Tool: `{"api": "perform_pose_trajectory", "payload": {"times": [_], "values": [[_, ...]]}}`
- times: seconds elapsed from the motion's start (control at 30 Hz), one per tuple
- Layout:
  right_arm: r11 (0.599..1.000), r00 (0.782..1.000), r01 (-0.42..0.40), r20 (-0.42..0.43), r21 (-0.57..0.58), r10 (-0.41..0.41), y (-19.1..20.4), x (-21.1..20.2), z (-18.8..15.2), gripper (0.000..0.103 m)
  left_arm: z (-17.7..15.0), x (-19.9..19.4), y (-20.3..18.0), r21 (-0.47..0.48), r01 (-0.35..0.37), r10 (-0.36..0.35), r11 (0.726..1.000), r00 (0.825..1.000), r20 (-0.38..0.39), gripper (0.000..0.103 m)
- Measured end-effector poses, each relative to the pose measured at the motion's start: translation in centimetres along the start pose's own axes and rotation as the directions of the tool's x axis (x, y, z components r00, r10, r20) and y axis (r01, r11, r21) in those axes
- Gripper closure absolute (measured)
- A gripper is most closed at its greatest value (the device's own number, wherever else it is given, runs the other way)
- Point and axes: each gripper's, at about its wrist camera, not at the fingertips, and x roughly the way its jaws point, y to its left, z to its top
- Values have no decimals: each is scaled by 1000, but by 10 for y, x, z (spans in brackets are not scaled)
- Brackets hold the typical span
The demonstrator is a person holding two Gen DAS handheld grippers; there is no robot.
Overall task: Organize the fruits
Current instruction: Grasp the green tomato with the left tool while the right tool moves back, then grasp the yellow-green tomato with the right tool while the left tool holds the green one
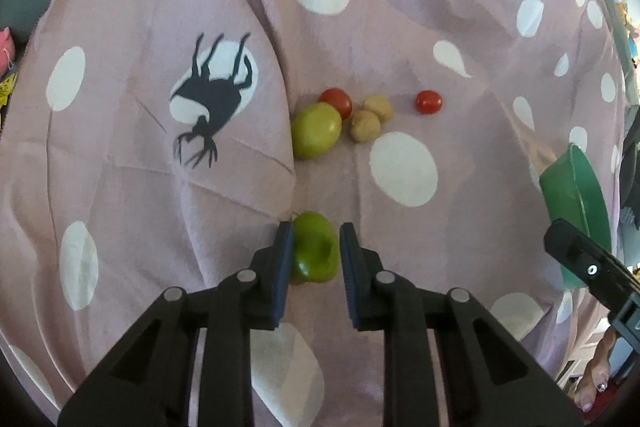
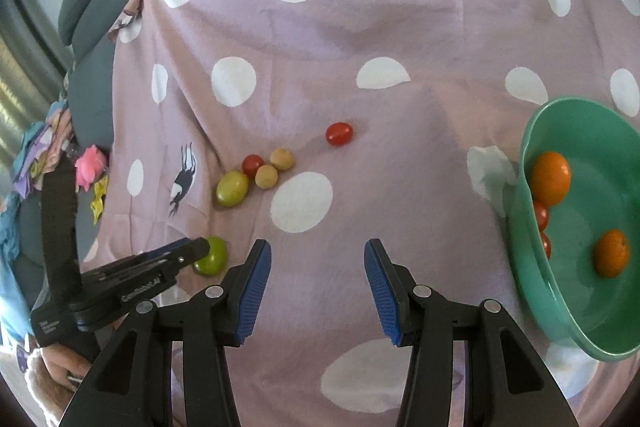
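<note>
Spotted cloth, green fruit inside left gripper

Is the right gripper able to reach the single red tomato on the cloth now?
Probably yes. The right gripper is open, and only bare cloth lies between it and the tomato.

Counts, both wrist views:
- Green fruits on cloth: 2, one nr gripper, one yellowish-green.
- Cherry tomatoes on cloth: 2, &.
- Small tan round fruits: 2, &.
- Green bowl: 1.
- In bowl: oranges 2, &; red tomatoes 2, part hidden by rim, &.
</note>
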Motion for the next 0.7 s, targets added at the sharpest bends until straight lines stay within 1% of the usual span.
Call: {"api": "perform_pose_trajectory", "payload": {"times": [0.13,0.33,0.53,0.63,0.7], "values": [[1000,1000,1,-6,-1,-1,1,2,-1,53,1,5,-3,16,-23,23,1000,1000,3,80],[1000,1000,1,-17,-8,-2,3,5,-1,53,2,11,-6,21,-14,14,1000,1000,-13,74],[1000,1000,3,-31,-11,-3,5,13,-1,53,4,19,-9,14,12,-12,1000,1000,-27,71],[1000,999,-7,-40,-12,6,8,19,1,53,2,31,-12,15,32,-31,999,997,-66,70],[1000,999,-16,-47,-6,16,12,28,4,53,1,32,-15,20,43,-42,999,998,-52,71]]}}
